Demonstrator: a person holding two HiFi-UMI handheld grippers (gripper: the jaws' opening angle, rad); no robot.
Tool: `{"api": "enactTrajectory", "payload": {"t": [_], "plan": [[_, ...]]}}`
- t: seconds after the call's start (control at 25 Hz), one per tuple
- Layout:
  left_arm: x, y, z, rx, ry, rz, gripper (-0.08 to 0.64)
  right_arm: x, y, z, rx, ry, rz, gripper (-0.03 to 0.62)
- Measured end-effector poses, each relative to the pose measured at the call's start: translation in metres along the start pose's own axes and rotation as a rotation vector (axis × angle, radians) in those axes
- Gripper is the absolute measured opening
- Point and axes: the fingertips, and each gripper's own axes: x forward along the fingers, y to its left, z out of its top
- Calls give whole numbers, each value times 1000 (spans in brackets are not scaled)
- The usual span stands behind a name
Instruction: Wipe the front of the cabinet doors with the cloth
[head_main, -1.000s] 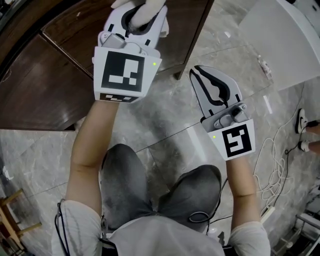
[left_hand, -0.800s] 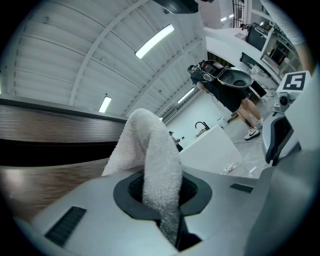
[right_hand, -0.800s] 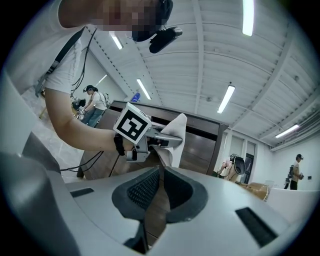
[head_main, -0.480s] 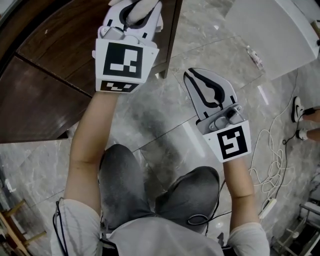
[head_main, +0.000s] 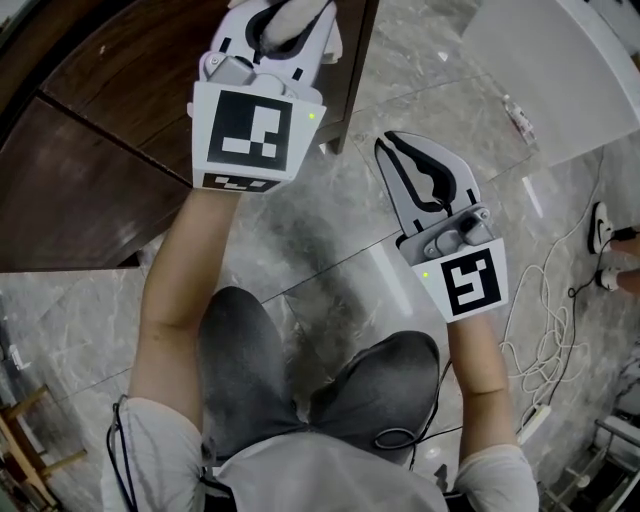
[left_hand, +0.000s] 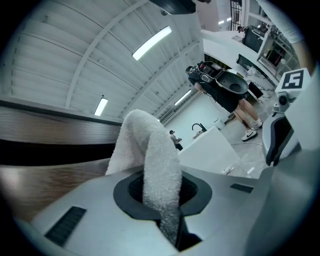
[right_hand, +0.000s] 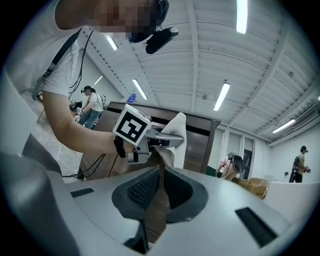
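The left claw (head_main: 283, 18) sits at 12 o'clock in the head view, clamped on the white cloth (head_main: 292, 10). In the left gripper view the cloth bunches between the jaws and rises toward 12, folded over at the top. The dark wood cabinet (head_main: 100, 150) fills 10 o'clock, and the cloth lies over its edge. I cannot tell if they touch. The right claw (head_main: 398, 150) hangs near 2 o'clock over the marble floor (head_main: 330, 250), apart from the left. Its jaws are drawn together to a thin slit with nothing between them.
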Motion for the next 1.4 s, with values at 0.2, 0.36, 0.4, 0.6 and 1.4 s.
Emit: {"api": "enactTrajectory", "payload": {"t": [0.2,0.36,0.4,0.6,1.4], "plan": [[-55,18,3,78,7,6,58,31,34,15,-2,-36,62,52],[-111,39,2,123,34,22,58,56,63,34,-3,-75,98,52],[-126,45,1,123,42,27,58,63,71,39,-3,-85,106,52],[-196,83,-2,122,66,73,58,94,117,63,-3,-118,150,52],[-244,135,-74,-43,116,152,58,132,179,57,-27,-73,190,52]]}}
